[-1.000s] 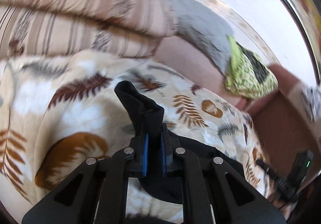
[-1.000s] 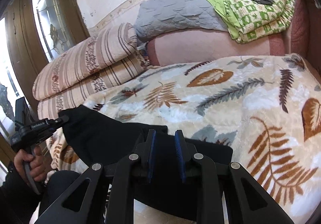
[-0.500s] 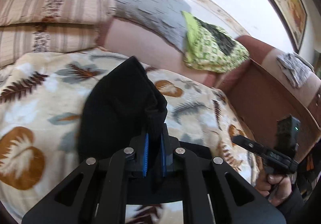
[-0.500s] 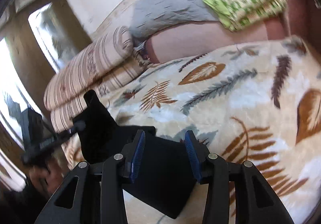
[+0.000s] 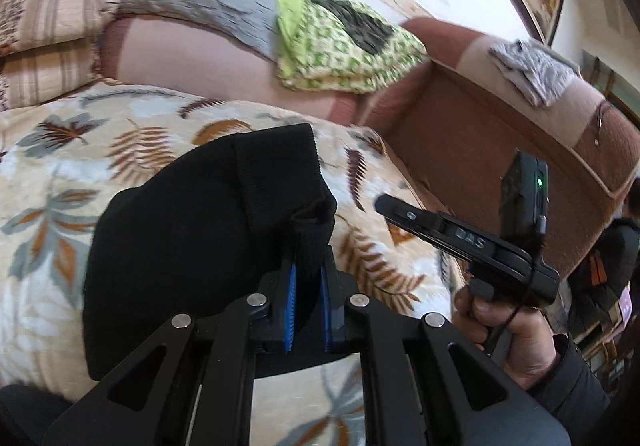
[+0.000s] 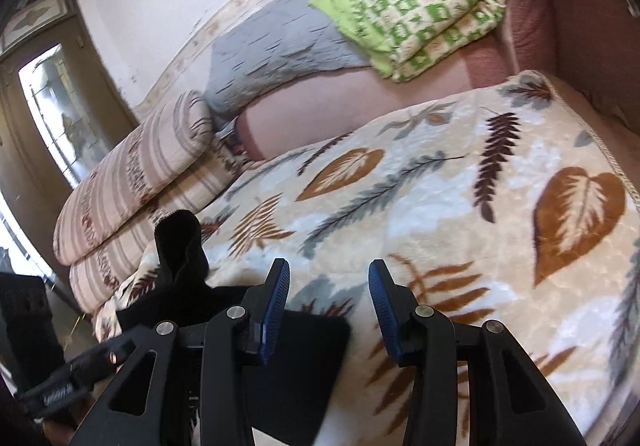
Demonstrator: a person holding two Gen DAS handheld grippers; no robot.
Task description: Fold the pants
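Observation:
Black pants [image 5: 180,246] lie on a leaf-print blanket [image 5: 60,174] on a sofa seat. My left gripper [image 5: 307,270] is shut on a ribbed cuff of the pants and holds it lifted over the rest of the cloth. My right gripper [image 6: 328,278] is open and empty above the blanket [image 6: 440,206], just right of the pants [image 6: 300,358]. The lifted cuff [image 6: 180,242] stands up at the left in the right wrist view. The right gripper also shows in the left wrist view [image 5: 384,202], to the right of the pants.
Striped cushions [image 6: 132,182], a grey quilt [image 6: 280,58] and a green patterned folded blanket [image 6: 432,14] line the sofa back. The brown sofa arm [image 5: 500,134] carries a grey cloth [image 5: 528,66]. A door [image 6: 52,106] is at the far left.
My right gripper has opened, let go of the pants and lifted away. My left gripper has carried the cuff over to the right, across the pants.

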